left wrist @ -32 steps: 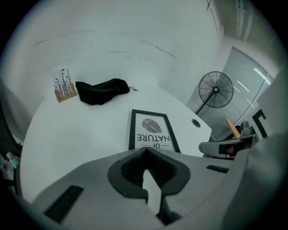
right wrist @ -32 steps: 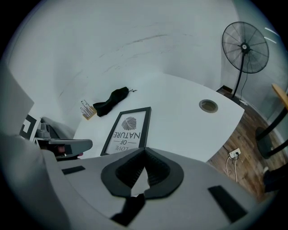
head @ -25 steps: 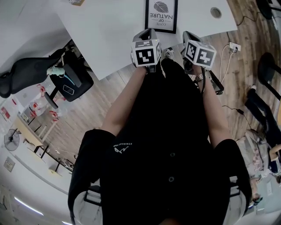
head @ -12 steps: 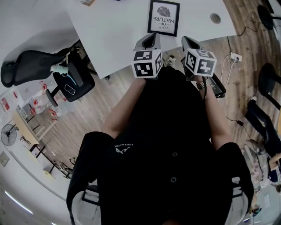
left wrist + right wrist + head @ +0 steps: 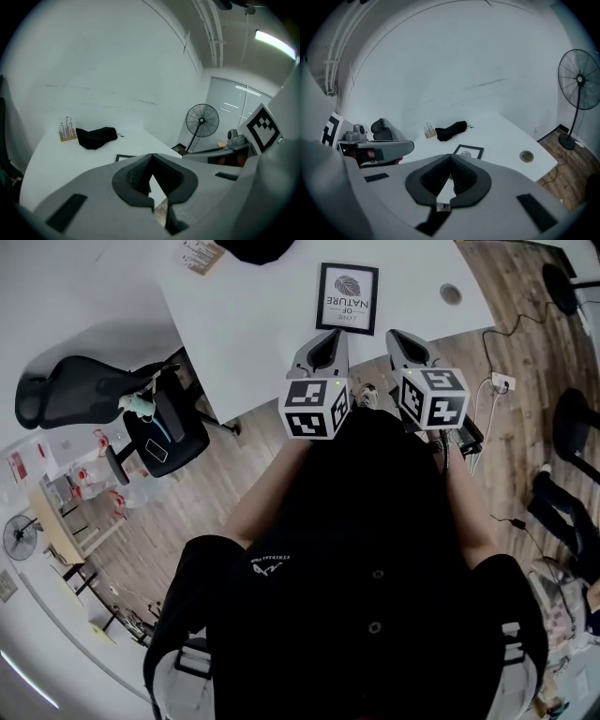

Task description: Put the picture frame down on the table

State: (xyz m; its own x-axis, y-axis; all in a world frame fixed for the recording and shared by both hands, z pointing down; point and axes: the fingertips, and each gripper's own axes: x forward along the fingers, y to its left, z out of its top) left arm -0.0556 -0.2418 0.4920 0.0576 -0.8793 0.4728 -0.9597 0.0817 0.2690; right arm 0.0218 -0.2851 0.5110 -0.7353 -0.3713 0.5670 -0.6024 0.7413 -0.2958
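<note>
The black picture frame [image 5: 347, 298] with a white print lies flat on the white table [image 5: 262, 324], near its front edge. Both grippers are held close to the person's body, short of the table edge and apart from the frame. My left gripper [image 5: 330, 337] is shut with nothing between its jaws, and my right gripper [image 5: 401, 337] is likewise shut and empty. In the left gripper view only a corner of the frame [image 5: 125, 157] shows above the shut left gripper [image 5: 151, 157]. The right gripper view has the frame [image 5: 468, 151] just beyond the shut right gripper [image 5: 451, 157].
A black cloth [image 5: 451, 130] and a small wooden holder [image 5: 429, 130] sit at the table's far side. A round cable hole [image 5: 451, 293] is at the right of the table. A black office chair [image 5: 159, 423] stands left on the wooden floor, and a fan [image 5: 580, 79] stands right.
Both grippers have drawn back from the table toward the person's body. The picture frame has stayed flat on the table, and the head view has shifted a little.
</note>
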